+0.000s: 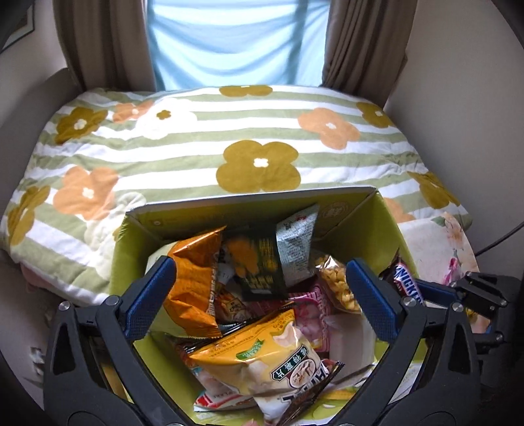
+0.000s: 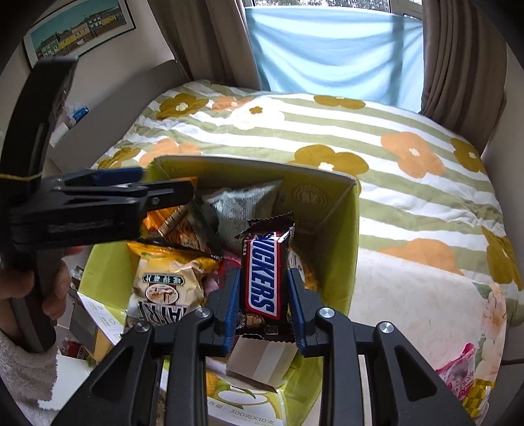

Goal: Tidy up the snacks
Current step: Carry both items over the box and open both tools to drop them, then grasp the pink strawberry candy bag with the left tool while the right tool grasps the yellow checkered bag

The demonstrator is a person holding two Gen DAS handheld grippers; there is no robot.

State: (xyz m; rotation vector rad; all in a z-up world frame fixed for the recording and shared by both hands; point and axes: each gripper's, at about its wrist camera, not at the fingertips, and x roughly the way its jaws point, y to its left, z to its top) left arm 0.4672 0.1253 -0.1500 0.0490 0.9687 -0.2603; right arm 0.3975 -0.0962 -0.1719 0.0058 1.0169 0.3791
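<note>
My right gripper [image 2: 263, 288] clamps 1 Snickers bar [image 2: 262, 272] lengthwise between its 2 pads, above the green box [image 2: 340, 255]; my left gripper [image 1: 258, 288] gapes wide over the snack packets, empty.

You're in a home bedroom: bed w/ striped floral quilt [image 1: 255, 137] fills mid-frame, brown curtains [image 1: 357, 42] at top over a lit window [image 1: 235, 39], framed picture [image 2: 78, 29] on wall, upper left of right wrist view.
</note>
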